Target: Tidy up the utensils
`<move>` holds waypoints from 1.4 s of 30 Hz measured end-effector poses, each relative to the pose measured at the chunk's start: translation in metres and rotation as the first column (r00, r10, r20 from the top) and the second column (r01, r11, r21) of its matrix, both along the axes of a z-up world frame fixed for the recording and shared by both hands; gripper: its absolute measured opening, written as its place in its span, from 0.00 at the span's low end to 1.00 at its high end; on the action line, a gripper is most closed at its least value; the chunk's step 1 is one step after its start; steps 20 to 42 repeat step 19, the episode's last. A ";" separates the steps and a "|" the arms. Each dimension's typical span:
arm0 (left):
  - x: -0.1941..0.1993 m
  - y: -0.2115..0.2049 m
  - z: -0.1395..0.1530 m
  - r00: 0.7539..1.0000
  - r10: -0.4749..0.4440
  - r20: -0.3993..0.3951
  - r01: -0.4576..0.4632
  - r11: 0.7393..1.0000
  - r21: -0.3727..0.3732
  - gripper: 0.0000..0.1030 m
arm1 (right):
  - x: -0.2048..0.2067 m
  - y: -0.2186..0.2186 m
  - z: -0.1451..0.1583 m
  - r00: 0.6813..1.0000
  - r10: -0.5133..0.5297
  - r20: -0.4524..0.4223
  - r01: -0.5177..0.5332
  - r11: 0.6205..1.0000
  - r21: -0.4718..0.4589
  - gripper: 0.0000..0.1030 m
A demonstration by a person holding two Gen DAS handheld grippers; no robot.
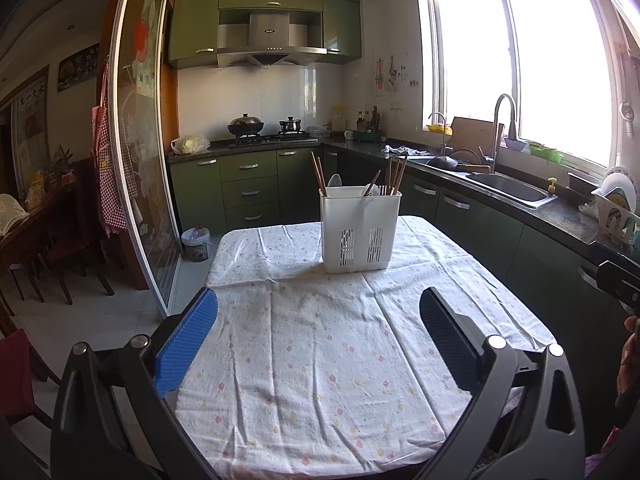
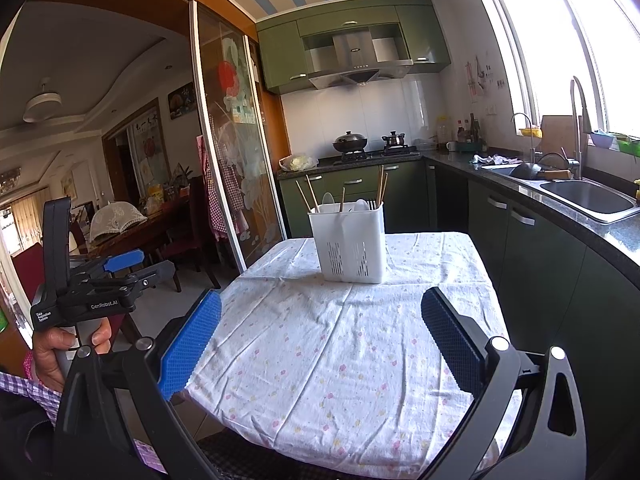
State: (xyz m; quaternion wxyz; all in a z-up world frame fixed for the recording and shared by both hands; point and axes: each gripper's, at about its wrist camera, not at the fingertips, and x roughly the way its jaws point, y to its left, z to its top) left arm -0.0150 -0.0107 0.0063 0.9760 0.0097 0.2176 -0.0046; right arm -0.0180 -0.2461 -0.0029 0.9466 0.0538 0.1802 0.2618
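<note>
Leftmost in the right wrist view, a hand (image 2: 60,346) holds the handle of the left gripper (image 2: 158,262), which sits off the table's left side over the floor; its blue-padded finger (image 2: 124,260) and its black one stand apart with nothing between them. From its own camera the left gripper (image 1: 318,320) likewise shows both fingers spread wide above the near half of the tablecloth (image 1: 312,352), holding nothing.

Moving toward the middle, the table is covered by a white, flower-printed tablecloth (image 2: 352,344), creased and bare of other items in front of the holder. On its far half stands a white plastic utensil holder (image 2: 349,242), upright, with slotted vents low on its front wall. Wooden chopsticks (image 2: 312,196) lean out of its left side, more chopsticks (image 2: 381,188) rise at its right, and pale spoons (image 2: 328,199) show between them. In the left wrist view the same utensil holder (image 1: 360,230) stands with chopsticks (image 1: 318,174) and a white spoon (image 1: 334,182) poking above the rim.

The right gripper (image 2: 320,330) hangs wide open and empty over the cloth, well short of the holder.

Further right, a dark countertop (image 2: 600,224) carries a steel sink (image 2: 588,196) under the window, and a dish rack (image 1: 614,212) sits at the far right of the left wrist view.
</note>
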 end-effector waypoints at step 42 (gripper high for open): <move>0.005 0.003 -0.004 0.999 0.031 -0.017 -0.031 0.999 0.014 0.93 | -0.003 0.006 -0.006 1.000 0.002 -0.011 -0.002 1.000 0.004 0.96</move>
